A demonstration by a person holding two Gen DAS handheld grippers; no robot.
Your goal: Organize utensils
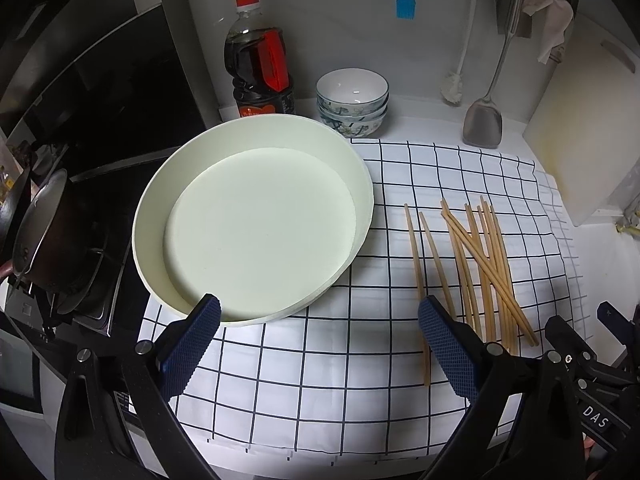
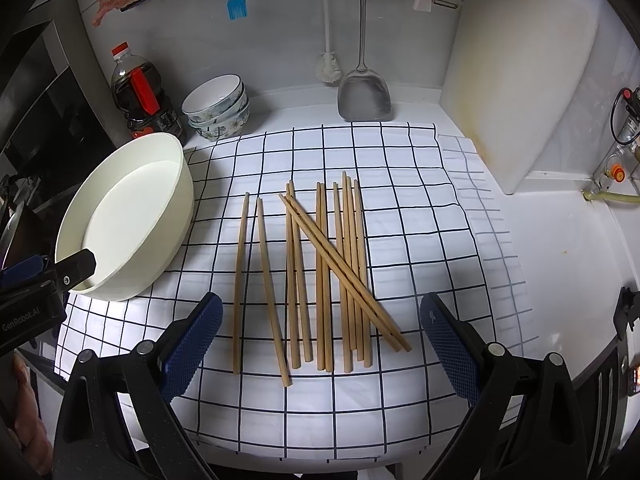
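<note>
Several wooden chopsticks lie loose and partly crossed on a white checked cloth; two lie apart to the left of the pile. A cream round basin sits empty at the cloth's left edge. My left gripper is open above the cloth, its left pad over the basin's near rim and its right pad over the leftmost chopsticks. My right gripper is open with nothing held, straddling the near ends of the chopsticks. One black finger of the left gripper shows over the basin.
A dark sauce bottle and stacked patterned bowls stand behind the basin. A metal spatula, a white brush and a cutting board lean on the back wall. A stove with a pot lies left.
</note>
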